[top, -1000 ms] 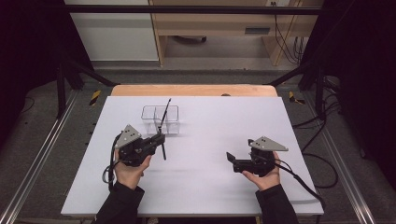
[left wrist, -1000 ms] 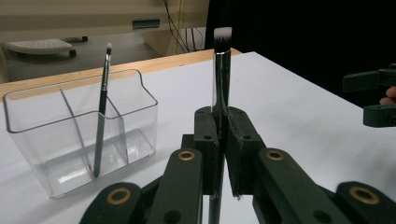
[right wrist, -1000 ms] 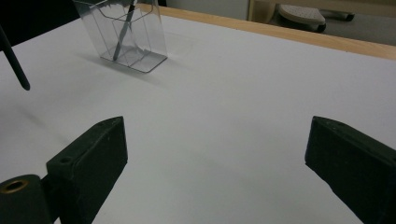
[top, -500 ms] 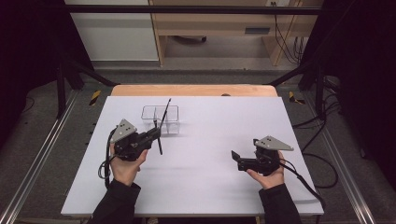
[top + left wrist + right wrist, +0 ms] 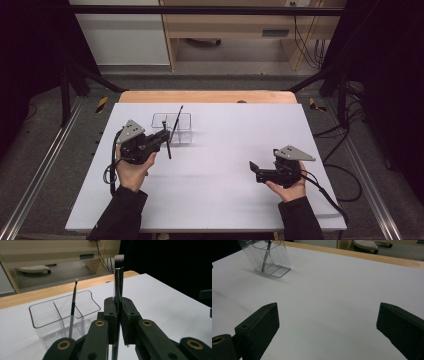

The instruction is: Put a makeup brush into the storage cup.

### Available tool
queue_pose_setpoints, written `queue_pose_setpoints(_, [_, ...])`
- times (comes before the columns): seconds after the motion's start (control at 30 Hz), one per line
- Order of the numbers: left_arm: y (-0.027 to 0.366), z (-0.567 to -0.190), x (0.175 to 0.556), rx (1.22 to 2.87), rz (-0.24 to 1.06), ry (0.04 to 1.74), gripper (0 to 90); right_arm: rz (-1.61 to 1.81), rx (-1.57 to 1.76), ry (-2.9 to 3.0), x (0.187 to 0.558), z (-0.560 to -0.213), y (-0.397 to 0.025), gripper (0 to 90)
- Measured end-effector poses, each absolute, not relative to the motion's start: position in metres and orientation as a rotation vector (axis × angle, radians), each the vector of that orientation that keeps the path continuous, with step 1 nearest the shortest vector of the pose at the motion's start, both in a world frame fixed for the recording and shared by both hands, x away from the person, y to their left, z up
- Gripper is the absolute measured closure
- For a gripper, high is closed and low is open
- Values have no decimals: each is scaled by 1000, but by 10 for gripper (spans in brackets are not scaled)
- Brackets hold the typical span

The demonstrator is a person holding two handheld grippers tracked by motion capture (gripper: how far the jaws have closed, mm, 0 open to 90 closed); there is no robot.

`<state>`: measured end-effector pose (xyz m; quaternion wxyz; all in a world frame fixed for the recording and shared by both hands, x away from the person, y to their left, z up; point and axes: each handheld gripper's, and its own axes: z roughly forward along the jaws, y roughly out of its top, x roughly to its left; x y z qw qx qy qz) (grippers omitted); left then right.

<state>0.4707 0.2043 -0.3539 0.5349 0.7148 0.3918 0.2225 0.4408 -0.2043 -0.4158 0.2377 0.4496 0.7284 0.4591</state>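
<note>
At centre-left of the high view, the left claw (image 5: pixel 161 140) gripped a brush (image 5: pixel 118 280) beside the holder (image 5: pixel 62 315). The right claw (image 5: pixel 256 172) gaped empty. Probably best lowered upright into a free compartment.

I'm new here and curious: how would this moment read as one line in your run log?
left gripper: shut on thick brush, upright | right gripper: open, empty | clear organizer: holds thin brush

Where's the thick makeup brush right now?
Clamped upright in the left gripper, the thick brush sits just in front of the clear organizer, left side of the table.
</note>
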Motion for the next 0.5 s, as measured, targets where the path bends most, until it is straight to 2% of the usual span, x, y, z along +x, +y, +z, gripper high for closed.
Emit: queue_pose_setpoints(0.5, [198, -339, 490, 1707, 549, 946, 832, 1253, 1235, 1994, 441, -415, -205, 47])
